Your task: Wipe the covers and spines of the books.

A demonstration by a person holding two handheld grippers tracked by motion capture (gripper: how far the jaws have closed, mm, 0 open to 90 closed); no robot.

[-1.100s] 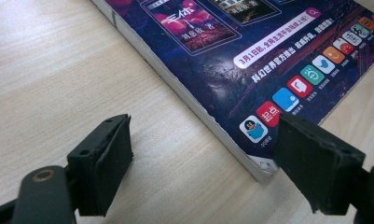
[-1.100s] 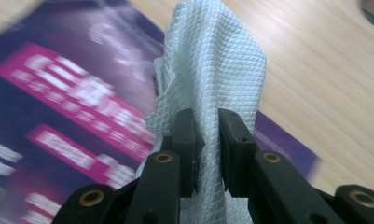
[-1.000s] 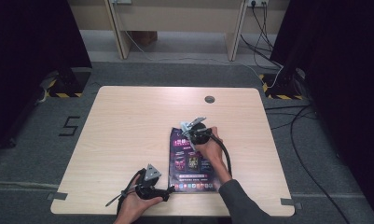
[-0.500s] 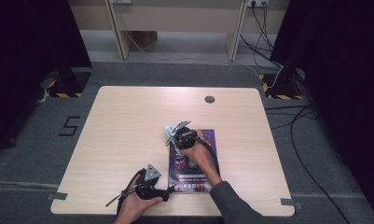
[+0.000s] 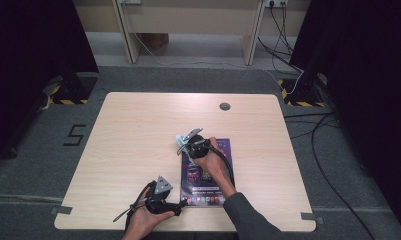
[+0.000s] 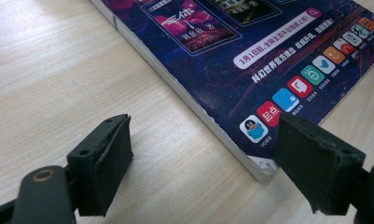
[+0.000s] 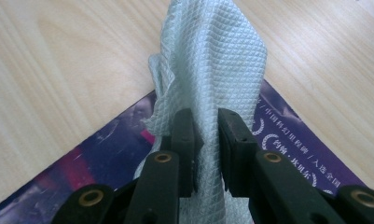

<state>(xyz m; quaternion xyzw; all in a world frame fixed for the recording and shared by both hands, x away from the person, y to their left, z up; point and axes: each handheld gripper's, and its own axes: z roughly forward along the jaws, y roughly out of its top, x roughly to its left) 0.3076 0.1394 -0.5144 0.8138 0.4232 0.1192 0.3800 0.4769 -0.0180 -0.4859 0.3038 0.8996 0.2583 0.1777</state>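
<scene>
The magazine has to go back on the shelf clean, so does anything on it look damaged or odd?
The magazine lies flat; its near corner looks slightly scuffed. Nothing else stands out.

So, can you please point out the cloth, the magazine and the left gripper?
cloth [image 7: 212,60], right gripper view, its waffle-textured middle.
magazine [image 6: 250,60], left gripper view, its glossy purple cover.
left gripper [image 6: 203,158], left gripper view, midway between its fingertips.
</scene>
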